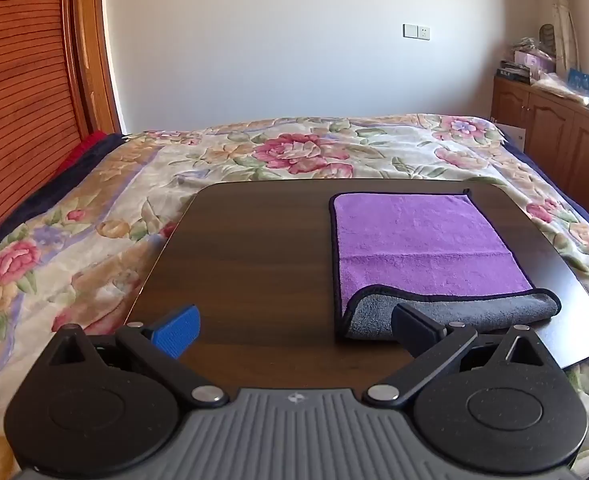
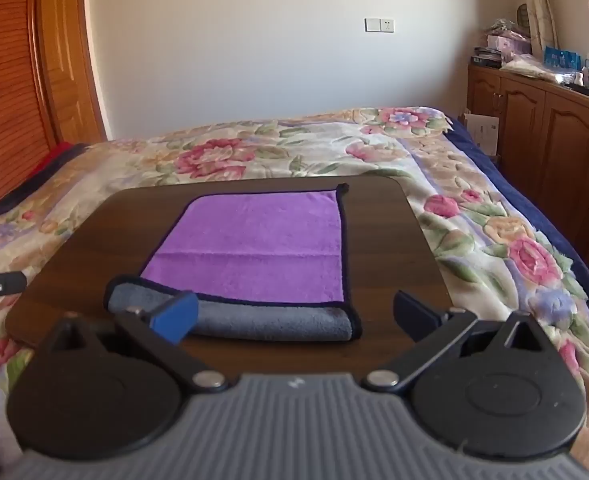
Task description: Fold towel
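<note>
Left hand-held gripper (image 1: 294, 328): ribbed grey body nearest the lens, black linkage arms, fingers spread wide with nothing between them; blue-padded finger (image 1: 178, 330) over bare wood, dark finger (image 1: 416, 326) in front of the towel's near left corner. Right hand-held gripper (image 2: 292, 318): same build, also spread wide and holding nothing; its blue-padded finger (image 2: 174, 318) overlaps the grey fold, dark finger (image 2: 416, 318) sits off the towel's right edge. Contact with the cloth cannot be told in either view. Purple microfibre towel with dark piped edging (image 1: 422, 236) lies flat on the dark wood-grain bench (image 1: 254, 256), right of centre in the left view, with its near edge turned up and back to show the grey underside (image 2: 270, 322). Bench rests on a floral-patterned bed blanket (image 1: 94, 216). Beyond: slatted wooden headboard (image 1: 14, 100), white wall with a switch plate (image 1: 416, 32), wooden cabinets (image 2: 534, 136) carrying clutter.
</note>
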`<control>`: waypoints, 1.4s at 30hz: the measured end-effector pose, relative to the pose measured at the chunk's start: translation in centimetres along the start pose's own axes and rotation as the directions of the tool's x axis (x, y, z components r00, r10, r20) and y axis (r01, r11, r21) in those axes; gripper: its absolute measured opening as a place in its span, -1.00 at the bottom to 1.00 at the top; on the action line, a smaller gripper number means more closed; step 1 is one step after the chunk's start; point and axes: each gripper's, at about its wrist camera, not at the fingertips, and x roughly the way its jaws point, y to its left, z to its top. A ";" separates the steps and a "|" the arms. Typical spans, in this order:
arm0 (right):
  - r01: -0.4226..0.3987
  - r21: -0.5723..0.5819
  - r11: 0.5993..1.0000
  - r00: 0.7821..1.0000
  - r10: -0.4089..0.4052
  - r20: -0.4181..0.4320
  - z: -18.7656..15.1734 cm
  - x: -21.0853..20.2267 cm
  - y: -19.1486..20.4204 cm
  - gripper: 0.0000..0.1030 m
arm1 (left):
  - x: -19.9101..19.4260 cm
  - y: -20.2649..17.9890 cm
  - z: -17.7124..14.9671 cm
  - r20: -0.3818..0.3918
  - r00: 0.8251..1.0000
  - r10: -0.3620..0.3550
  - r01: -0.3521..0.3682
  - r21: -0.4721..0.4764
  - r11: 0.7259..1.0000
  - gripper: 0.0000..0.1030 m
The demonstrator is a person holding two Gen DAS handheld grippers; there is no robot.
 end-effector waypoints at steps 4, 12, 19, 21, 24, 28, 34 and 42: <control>-0.002 0.000 1.000 1.000 0.002 -0.003 0.0 0.0 -0.1 1.00 | 0.0 0.0 0.0 -0.012 1.000 0.002 -0.002 0.008 1.000 0.94; -0.006 0.004 1.000 1.000 0.006 0.001 0.3 0.0 -0.5 1.00 | -0.1 -0.8 0.0 -0.008 1.000 0.001 -0.001 0.008 1.000 0.94; -0.001 -0.010 1.000 1.000 0.001 0.003 -0.1 -0.1 0.4 1.00 | -0.4 -0.9 0.3 -0.008 1.000 0.001 -0.001 0.009 1.000 0.94; 0.001 -0.009 1.000 1.000 -0.001 0.004 -0.2 -0.1 0.5 1.00 | -0.4 -0.8 0.3 -0.007 1.000 0.000 0.000 0.009 1.000 0.94; 0.000 -0.008 1.000 1.000 0.000 0.003 -0.1 -0.1 0.4 1.00 | -0.4 -0.8 0.3 -0.008 1.000 0.000 0.000 0.010 1.000 0.94; -0.001 -0.007 1.000 1.000 0.001 0.003 -0.1 -0.1 0.2 1.00 | -0.4 -0.8 0.4 -0.008 1.000 0.000 0.000 0.010 1.000 0.94; -0.002 -0.007 1.000 1.000 0.002 0.003 -0.1 0.0 0.2 1.00 | -0.4 -0.9 0.4 -0.008 1.000 0.000 0.000 0.010 1.000 0.94; -0.001 -0.005 1.000 1.000 0.001 0.003 -0.1 0.0 0.2 1.00 | -0.6 -0.8 0.4 -0.008 1.000 0.000 0.001 0.010 1.000 0.94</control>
